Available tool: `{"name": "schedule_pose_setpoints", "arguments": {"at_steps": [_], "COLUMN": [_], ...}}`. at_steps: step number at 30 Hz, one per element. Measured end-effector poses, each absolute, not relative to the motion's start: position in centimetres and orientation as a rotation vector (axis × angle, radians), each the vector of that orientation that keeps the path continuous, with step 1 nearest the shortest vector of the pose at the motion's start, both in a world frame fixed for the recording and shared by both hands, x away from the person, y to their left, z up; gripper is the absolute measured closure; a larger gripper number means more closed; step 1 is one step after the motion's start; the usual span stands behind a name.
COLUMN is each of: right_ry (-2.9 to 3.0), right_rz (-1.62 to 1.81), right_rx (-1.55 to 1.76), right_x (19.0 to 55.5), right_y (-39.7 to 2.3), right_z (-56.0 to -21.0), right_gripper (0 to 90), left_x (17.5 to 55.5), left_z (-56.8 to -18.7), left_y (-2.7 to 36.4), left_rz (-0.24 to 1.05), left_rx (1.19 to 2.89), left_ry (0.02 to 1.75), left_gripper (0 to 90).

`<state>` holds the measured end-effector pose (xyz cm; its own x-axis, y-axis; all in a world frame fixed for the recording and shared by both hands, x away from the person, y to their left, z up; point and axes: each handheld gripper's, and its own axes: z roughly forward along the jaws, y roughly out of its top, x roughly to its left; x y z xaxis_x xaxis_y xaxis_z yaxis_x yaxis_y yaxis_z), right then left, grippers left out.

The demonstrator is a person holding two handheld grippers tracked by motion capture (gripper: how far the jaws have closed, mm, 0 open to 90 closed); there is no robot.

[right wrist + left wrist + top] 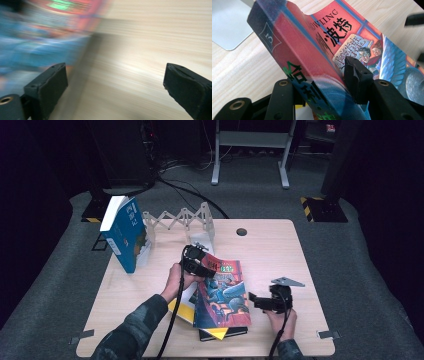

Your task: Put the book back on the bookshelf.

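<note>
A red and blue illustrated book (pixel 222 292) lies on top of a stack at the middle of the table, its far end raised. My left gripper (pixel 207 265) grips that far end. In the left gripper view the jaws (pixel 319 77) stand on either side of the book (pixel 312 45), one under the spine and one pad pressed on the cover. My right gripper (pixel 252 299) hovers just right of the stack, open. In the blurred right gripper view its jaws (pixel 115 77) stand wide apart over bare wood, with the book (pixel 37 37) at the upper left.
Under the book lie a yellow book (pixel 182 307) and a black one (pixel 225 332). A blue book (pixel 125 235) stands upright at the far left beside a white folding rack (pixel 182 220). The wooden table (pixel 280 255) has a small hole (pixel 241 231) near its far edge.
</note>
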<state>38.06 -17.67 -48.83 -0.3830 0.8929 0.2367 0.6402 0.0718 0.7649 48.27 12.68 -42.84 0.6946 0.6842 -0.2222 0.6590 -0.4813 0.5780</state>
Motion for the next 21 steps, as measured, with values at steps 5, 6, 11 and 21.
{"name": "schedule_pose_setpoints", "arguments": {"at_steps": [5, 6, 11, 21], "right_ry": [2.031, 2.026, 2.048, 2.057], "right_rz": [1.054, 1.036, 0.91, 0.917], "right_rx": [1.559, 1.572, 1.475, 1.448], "right_x": [38.7, 38.8, 39.0, 38.9], "right_y": [-20.7, -21.0, -21.4, -21.4], "right_z": [-50.7, -51.1, -52.8, -52.9], "right_gripper": [2.2, 2.4, 9.8, 12.1], "left_x": [48.2, 48.2, 47.2, 45.1], "left_z": [-42.9, -42.9, -42.2, -38.1], "left_y": [12.8, 12.8, 13.4, 13.7], "left_rz": [0.049, 0.053, 0.037, -0.015], "left_rx": [2.237, 2.235, 2.12, 1.968], "left_ry": [1.033, 1.036, 1.061, 1.041], "left_gripper": [56.1, 56.3, 61.3, 71.8]}}
